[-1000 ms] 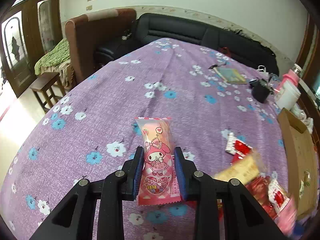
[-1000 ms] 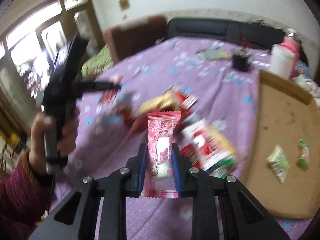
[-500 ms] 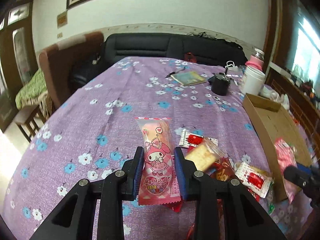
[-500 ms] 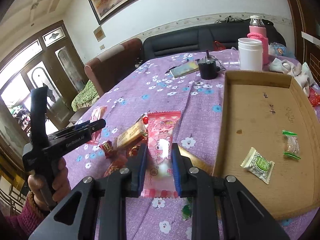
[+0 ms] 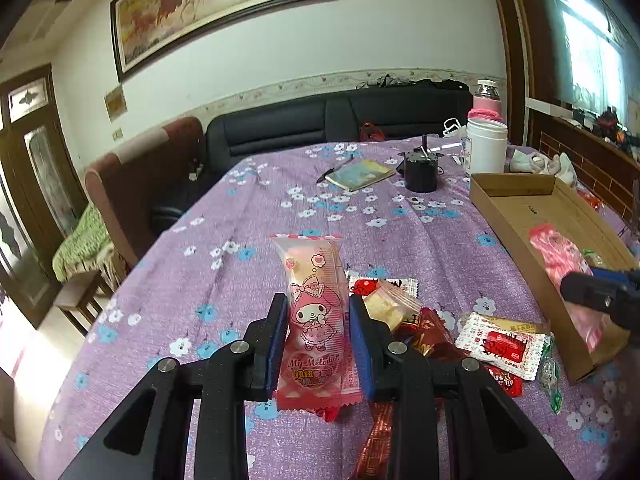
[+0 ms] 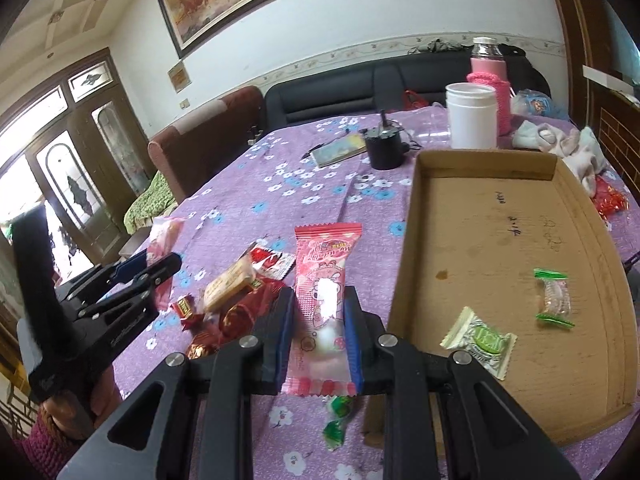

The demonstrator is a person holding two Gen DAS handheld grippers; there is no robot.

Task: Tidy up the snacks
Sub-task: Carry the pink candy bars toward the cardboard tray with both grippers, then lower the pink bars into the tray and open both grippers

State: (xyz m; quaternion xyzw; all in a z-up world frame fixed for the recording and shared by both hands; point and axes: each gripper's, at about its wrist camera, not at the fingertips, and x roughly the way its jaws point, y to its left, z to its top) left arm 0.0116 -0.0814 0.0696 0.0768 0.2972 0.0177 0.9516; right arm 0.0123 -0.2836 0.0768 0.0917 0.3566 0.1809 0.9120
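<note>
My left gripper point(image 5: 318, 334) is shut on a pink My Melody snack packet point(image 5: 314, 316), held upright above the purple flowered tablecloth point(image 5: 248, 280). My right gripper point(image 6: 320, 336) is shut on a pink and red snack packet point(image 6: 326, 300), just left of the cardboard tray point(image 6: 492, 236). In the left wrist view the right gripper point(image 5: 600, 292) shows at the right edge, its packet point(image 5: 560, 256) over the tray point(image 5: 516, 236). In the right wrist view the left gripper point(image 6: 156, 268) reaches in from the left. Two wrapped candies point(image 6: 480, 340) lie in the tray. Loose snacks point(image 6: 240, 284) are piled beside it.
At the far end of the table stand a white jar point(image 6: 472, 120), a pink-sleeved bottle point(image 6: 490, 80), a black pot point(image 6: 386, 148) and a booklet point(image 6: 340, 150). White cloth point(image 6: 568, 148) lies behind the tray. A green candy point(image 6: 336, 420) lies under my right gripper. Sofas stand behind the table.
Both grippers have swung right toward the cardboard tray, each still holding its packet. The tray now fills more of both views, and the snack pile sits lower left of the right gripper.
</note>
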